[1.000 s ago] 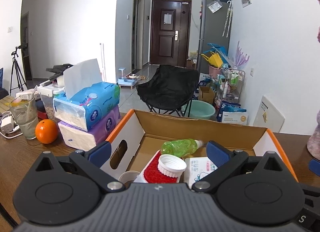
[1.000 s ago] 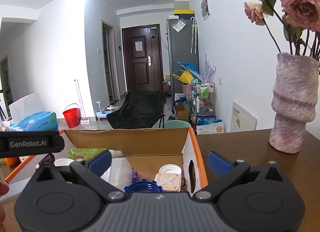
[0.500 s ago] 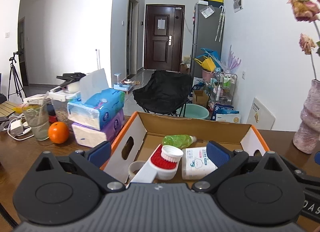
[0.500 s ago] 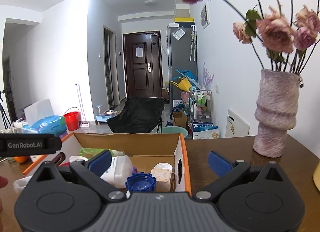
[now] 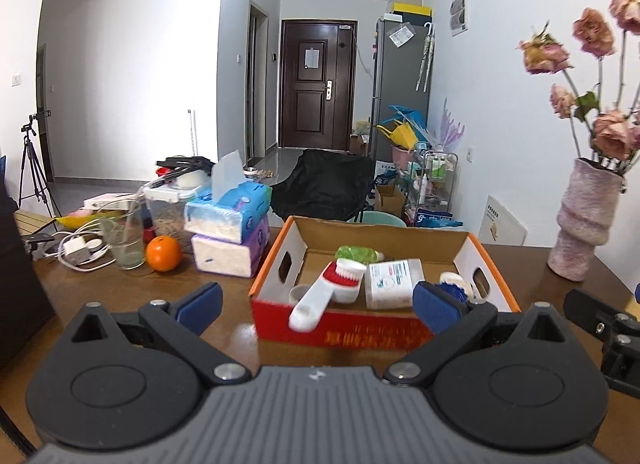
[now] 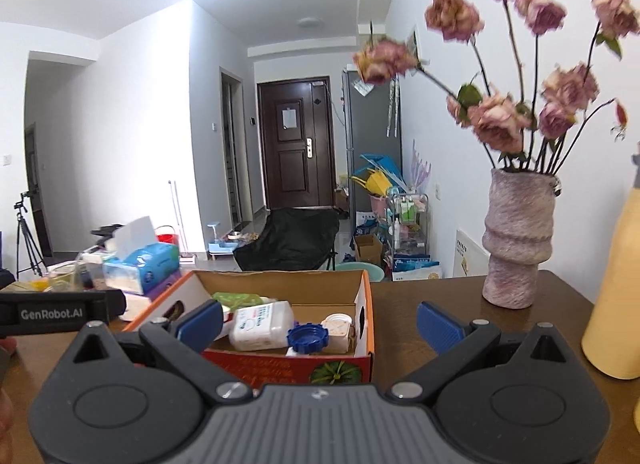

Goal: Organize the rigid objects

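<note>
An orange-edged cardboard box [image 5: 276, 272] [image 6: 366, 304] stands on the brown table. It holds a white brush with red bristles [image 5: 328, 292], a green bottle [image 5: 358, 254], a white labelled bottle [image 5: 394, 282] [image 6: 262, 324], a blue cap [image 6: 308, 338] and a white lid [image 6: 338, 328]. My left gripper [image 5: 318, 302] hangs open in front of the box, nothing between its fingers. My right gripper [image 6: 320, 318] is open too, in front of the box's right end, holding nothing.
Stacked tissue packs [image 5: 232, 232], an orange [image 5: 163, 253], a glass [image 5: 122, 236] and cables [image 5: 76, 248] lie left of the box. A pink vase of dried flowers [image 6: 516, 240] stands to the right, with a yellow bottle [image 6: 616, 296] at the far right.
Both grippers have drawn back and away from the box, which now lies farther off and fully in front of them. Both stay open.
</note>
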Tool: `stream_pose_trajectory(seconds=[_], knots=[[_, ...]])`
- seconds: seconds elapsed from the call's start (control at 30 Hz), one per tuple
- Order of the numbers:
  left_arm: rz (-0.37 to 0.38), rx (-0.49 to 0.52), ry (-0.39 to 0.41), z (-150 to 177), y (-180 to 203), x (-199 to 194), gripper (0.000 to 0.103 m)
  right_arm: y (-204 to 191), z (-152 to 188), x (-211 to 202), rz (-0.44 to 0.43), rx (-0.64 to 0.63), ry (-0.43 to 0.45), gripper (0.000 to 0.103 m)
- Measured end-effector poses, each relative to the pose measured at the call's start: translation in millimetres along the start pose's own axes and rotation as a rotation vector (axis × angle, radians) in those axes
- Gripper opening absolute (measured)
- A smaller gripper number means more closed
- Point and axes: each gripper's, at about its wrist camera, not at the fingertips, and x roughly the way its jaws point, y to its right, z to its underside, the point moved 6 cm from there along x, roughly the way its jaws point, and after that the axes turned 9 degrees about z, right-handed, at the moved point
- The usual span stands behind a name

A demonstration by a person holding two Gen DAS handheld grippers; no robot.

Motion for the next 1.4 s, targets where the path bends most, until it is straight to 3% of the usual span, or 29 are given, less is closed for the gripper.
stream_pose_trajectory(seconds=[0.47,0.77,1.07,1.4], knots=[[-0.011,0.017,0.014,52,-8,-161,0.103,6,33,-161,-0.022,-0.023,0.000,0.103],[-0.002,0.039,-0.008,101,-5,-235,0.103,18,66,-245,-0.015,-0.033,-0.001,0.103],[0.025,0.059,-0.028,137,2,-276,0.103,22,105,-295,-0.003,-0.044,-0.030,0.103],[0.045,0.079,-0.025,152,10,-296,0.103,26,116,-321,0.014,-0.045,-0.021,0.103]])
